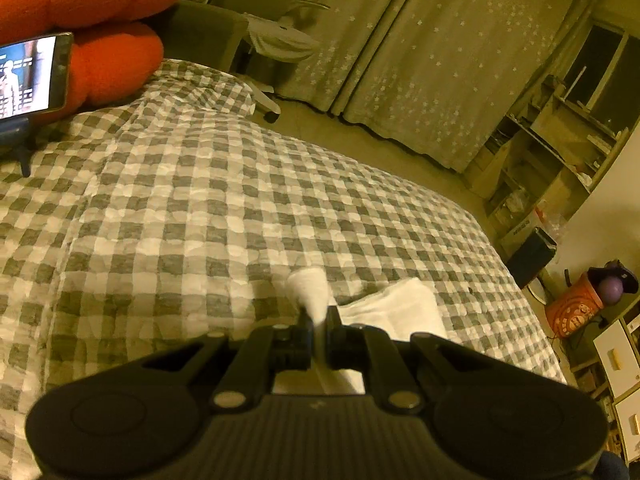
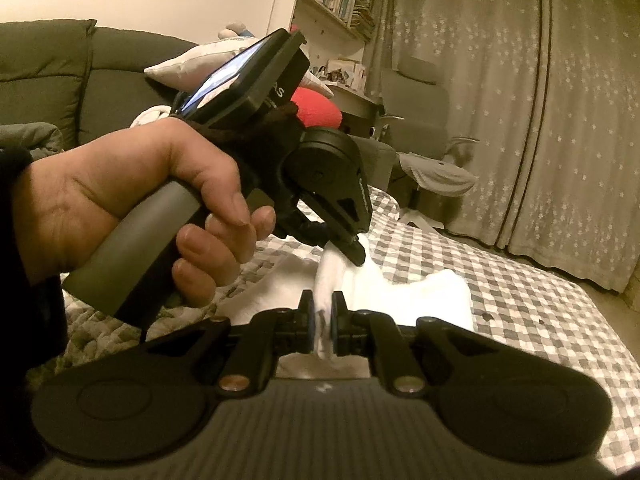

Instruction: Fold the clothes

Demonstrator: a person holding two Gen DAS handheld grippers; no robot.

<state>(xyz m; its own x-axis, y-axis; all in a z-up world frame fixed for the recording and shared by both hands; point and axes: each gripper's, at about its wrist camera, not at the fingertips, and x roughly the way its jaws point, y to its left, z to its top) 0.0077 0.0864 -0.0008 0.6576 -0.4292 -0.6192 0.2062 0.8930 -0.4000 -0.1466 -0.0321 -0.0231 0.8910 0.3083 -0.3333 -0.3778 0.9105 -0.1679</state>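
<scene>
A white garment (image 1: 396, 304) lies on the grey-and-white checked bedspread (image 1: 192, 208). My left gripper (image 1: 319, 320) is shut on a bunched edge of the white garment and holds it just above the bed. In the right wrist view my right gripper (image 2: 322, 312) is shut on another fold of the same white garment (image 2: 432, 292). The left gripper (image 2: 356, 254), held by a hand (image 2: 132, 200), pinches the cloth just ahead of the right one. The two grips are close together.
An orange cushion (image 1: 92, 8) and a lit phone on a stand (image 1: 28, 76) sit at the bed's far left. A desk chair (image 2: 436, 168), star-patterned curtains (image 2: 540, 100), shelves (image 1: 552, 152) and a dark sofa (image 2: 60, 76) surround the bed.
</scene>
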